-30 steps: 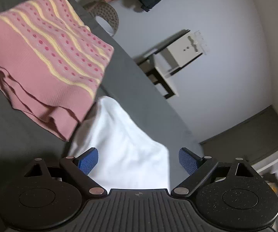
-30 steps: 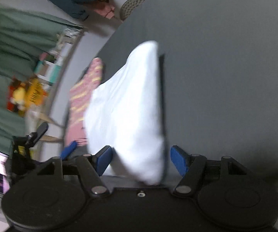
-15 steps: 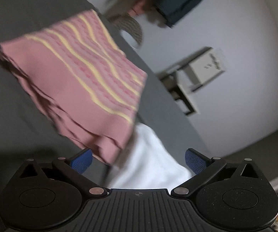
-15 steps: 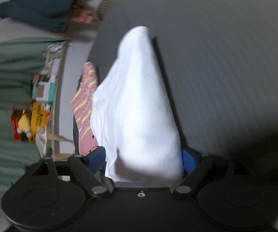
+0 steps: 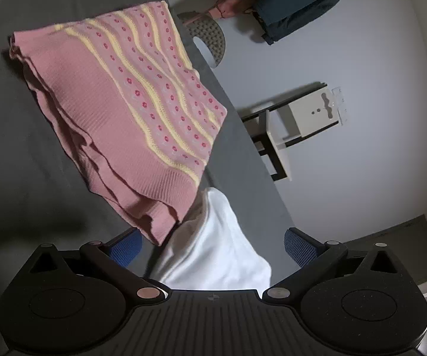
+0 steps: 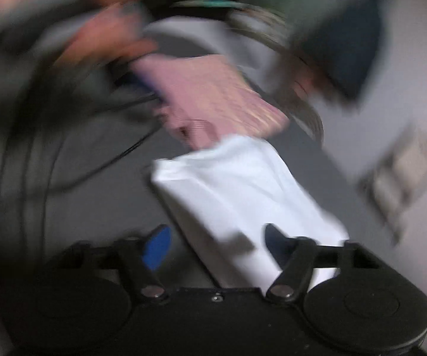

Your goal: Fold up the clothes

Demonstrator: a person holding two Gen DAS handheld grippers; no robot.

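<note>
Right view newly swung and blurred, white garment [image 6: 243, 195] part-hidden beneath pink knit [image 5: 124, 118]; both jaws wide, gripping nothing.

A pale wall [image 5: 362, 178] rises behind the dark grey bed [image 5: 20, 163], with a white-and-black shelf unit [image 5: 299, 124] against it and a dark floor strip [image 5: 403, 243] below.

Left gripper [image 5: 212, 247]: blue-padded jaws spread wide, holding nothing.
Right gripper [image 6: 213, 244]: blurred; jaws apart, nothing clamped.
</note>
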